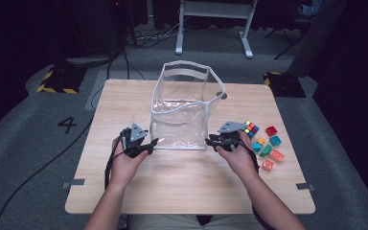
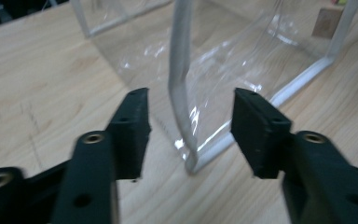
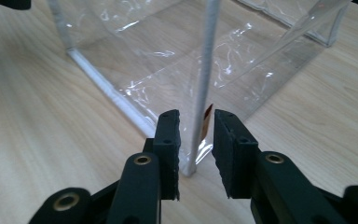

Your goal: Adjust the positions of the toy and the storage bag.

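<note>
Two claws at clear bag (image 1: pixel 187 108) corners | left claw (image 1: pixel 146 145) wide open | right claw (image 1: pixel 214 140) narrowly open | blocks (image 1: pixel 268 146) right

Clear plastic bag (image 1: pixel 184 112) standing open on the table

See-through with white-trimmed edges, it stands upright mid-table, mouth gaping upward, nothing visible inside; its walls are crinkled and glossy, and its two near bottom corners face the person.

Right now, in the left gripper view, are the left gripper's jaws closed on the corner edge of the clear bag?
No, the left gripper stands open, its jaws wide apart on either side of the clear plastic bag's white corner edge, not touching it.
</note>
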Demonstrator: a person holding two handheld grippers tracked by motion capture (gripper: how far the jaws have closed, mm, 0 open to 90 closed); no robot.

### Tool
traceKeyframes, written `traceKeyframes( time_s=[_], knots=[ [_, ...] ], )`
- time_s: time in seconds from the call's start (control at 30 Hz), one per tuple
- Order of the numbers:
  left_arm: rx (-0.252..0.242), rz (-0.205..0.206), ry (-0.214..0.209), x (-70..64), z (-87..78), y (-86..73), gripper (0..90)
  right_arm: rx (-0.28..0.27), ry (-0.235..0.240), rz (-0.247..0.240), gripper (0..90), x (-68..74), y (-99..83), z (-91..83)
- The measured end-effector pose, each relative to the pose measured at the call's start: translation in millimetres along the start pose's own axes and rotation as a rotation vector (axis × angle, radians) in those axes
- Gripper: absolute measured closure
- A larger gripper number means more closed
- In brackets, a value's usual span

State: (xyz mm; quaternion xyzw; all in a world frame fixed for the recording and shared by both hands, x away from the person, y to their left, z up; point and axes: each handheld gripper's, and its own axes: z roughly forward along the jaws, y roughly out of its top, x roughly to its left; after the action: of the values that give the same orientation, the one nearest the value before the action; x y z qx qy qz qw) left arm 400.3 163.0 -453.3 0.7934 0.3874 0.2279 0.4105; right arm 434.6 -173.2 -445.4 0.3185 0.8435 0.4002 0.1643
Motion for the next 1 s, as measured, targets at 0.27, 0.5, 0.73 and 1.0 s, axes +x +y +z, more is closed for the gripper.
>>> traceKeyframes(
  time_s=[0.27,0.5,0.73,1.0],
  knots=[
    [0.050,-0.005,0.027,3.5,-2.3,4.9,85.2,-0.004,0.005,0.031,87.1,-2.5,5.8,7.1],
    [0.076,0.013,-0.006,-0.5,-11.9,3.7,87.1,0.018,-0.001,-0.014,88.1,4.8,4.7,1.5],
    [0.085,0.035,-0.034,-7.5,-23.9,-3.9,86.8,0.005,0.034,-0.018,88.1,11.4,-4.8,-9.0],
    [0.110,0.057,-0.092,-22.0,-41.0,-10.9,86.7,0.002,0.087,-0.042,88.1,27.3,-23.9,-33.0]
  ],
)
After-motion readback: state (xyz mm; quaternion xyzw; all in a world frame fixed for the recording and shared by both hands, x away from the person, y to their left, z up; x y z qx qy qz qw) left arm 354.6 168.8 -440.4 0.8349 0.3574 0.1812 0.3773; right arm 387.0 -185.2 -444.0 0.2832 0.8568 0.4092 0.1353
